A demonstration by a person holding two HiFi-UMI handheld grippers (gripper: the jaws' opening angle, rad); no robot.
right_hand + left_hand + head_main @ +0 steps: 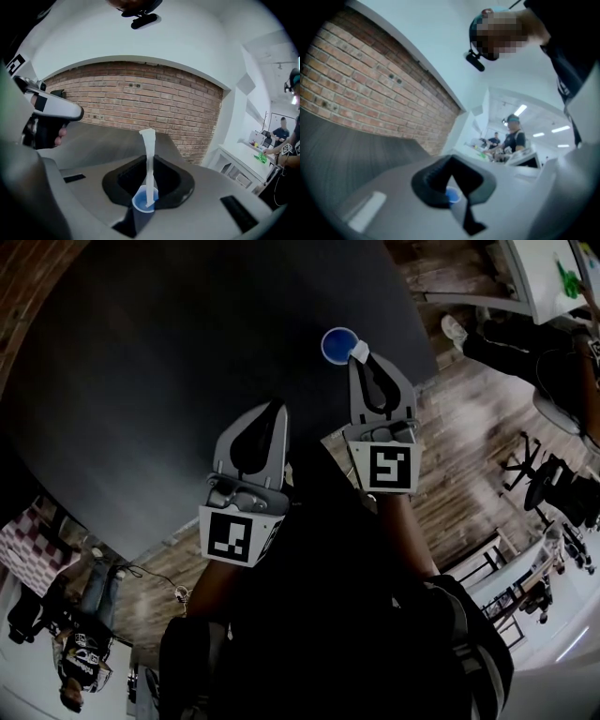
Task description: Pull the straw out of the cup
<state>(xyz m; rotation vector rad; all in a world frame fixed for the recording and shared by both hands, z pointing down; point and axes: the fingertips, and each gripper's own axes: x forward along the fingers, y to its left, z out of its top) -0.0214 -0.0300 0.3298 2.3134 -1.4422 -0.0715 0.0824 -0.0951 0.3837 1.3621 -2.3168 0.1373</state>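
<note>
My right fingers (150,161) are closed on the straw (149,154), pinching it above the blue cup (143,205) so that I can draw it straight up, I think. The cup stands on the dark bench (169,352), toward 1 o'clock in the head view, close to the edge. My left fingers (275,411) are closed on nothing and hang at 7 o'clock from the cup, apart from it, so nothing steadies the cup. The cup's lower part is hidden behind my right gripper, and I cannot tell whether the straw's end touches the bottom
</note>
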